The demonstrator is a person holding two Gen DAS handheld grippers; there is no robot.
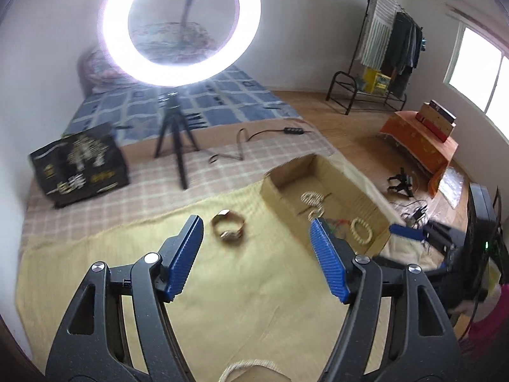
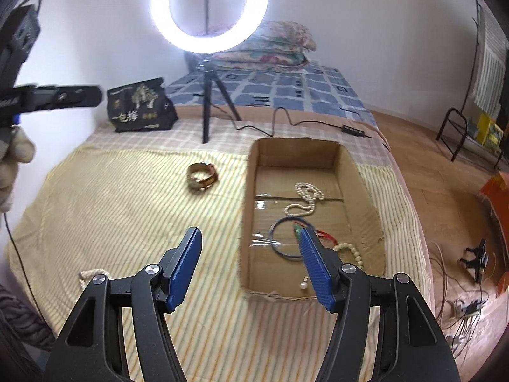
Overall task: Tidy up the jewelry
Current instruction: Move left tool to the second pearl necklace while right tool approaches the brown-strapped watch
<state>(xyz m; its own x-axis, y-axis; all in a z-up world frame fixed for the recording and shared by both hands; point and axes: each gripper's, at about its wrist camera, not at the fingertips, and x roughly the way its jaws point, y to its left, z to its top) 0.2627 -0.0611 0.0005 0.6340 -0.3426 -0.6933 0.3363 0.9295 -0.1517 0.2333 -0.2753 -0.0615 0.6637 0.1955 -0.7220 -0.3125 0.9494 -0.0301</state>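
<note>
A striped yellow cloth point(image 2: 127, 216) covers the bed, ring light point(image 2: 208, 9) glaring behind. The gold watch point(image 2: 202, 175) lies loose on it, just left of the cardboard box point(image 2: 251, 191) holding pearls. Both the left gripper point(image 1: 256, 251) and right gripper point(image 2: 249, 262) gape wide, empty. I'd pinch the band's rim squarely from above, not shove it.

Your left gripper point(image 1: 257, 227): matte black forked arms with teardrop cut-outs, silver round screw heads at the pivots, ribbed blue pads point(image 1: 186, 256) on both fingers. Your right gripper point(image 2: 249, 238) has the same build: black arms, silver screws, ribbed blue pads point(image 2: 313, 267). In the right wrist view your left hand point(image 2: 14, 165) wears a pale knit glove, with a thin black cable trailing below it. In the left wrist view a magenta sleeve point(image 1: 491, 328) shows at the lower right edge.
</note>
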